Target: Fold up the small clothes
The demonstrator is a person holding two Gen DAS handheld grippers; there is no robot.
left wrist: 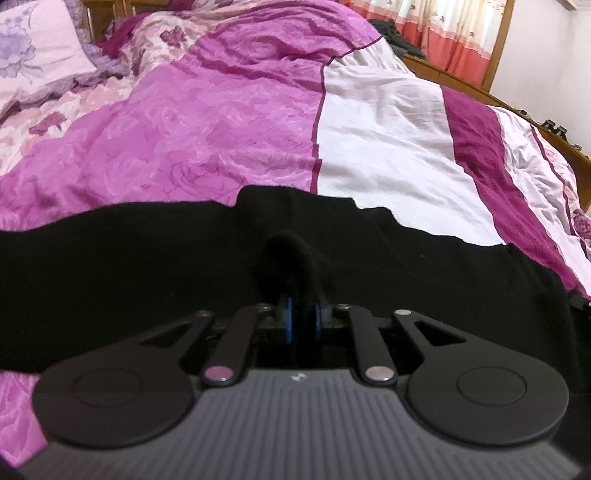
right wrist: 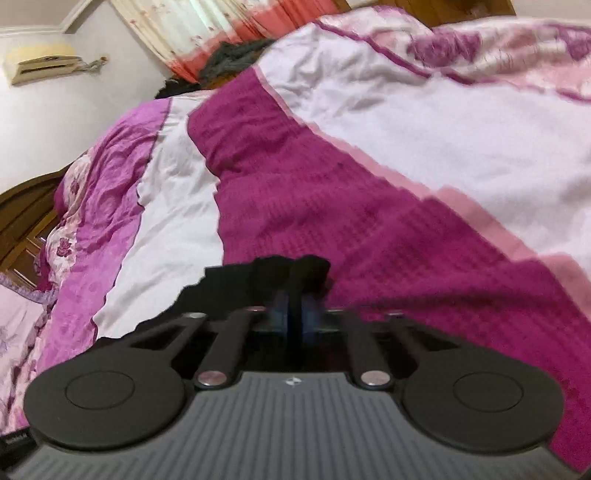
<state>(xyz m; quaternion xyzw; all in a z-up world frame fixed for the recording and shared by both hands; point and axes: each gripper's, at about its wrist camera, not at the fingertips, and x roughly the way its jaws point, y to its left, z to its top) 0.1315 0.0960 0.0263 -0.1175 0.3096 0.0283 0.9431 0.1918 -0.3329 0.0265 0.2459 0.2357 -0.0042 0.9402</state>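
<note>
A black garment (left wrist: 129, 266) stretches across the whole width of the left wrist view, lying over the purple and white bedspread (left wrist: 221, 122). My left gripper (left wrist: 301, 295) is shut on a bunched fold of this black cloth, which bulges up between the blue-edged fingers. In the right wrist view only a corner of the black garment (right wrist: 229, 280) shows, on the left of centre. My right gripper (right wrist: 295, 299) is shut on that corner, with a tuft of cloth sticking out past the fingertips. The view is blurred.
The bedspread (right wrist: 369, 221) is rumpled, with magenta, white and floral bands. A pillow (left wrist: 33, 48) lies at the far left. A wooden bed frame (left wrist: 461, 79) and a red and cream curtain (left wrist: 454, 33) border the far side. An air conditioner (right wrist: 44, 66) hangs on the wall.
</note>
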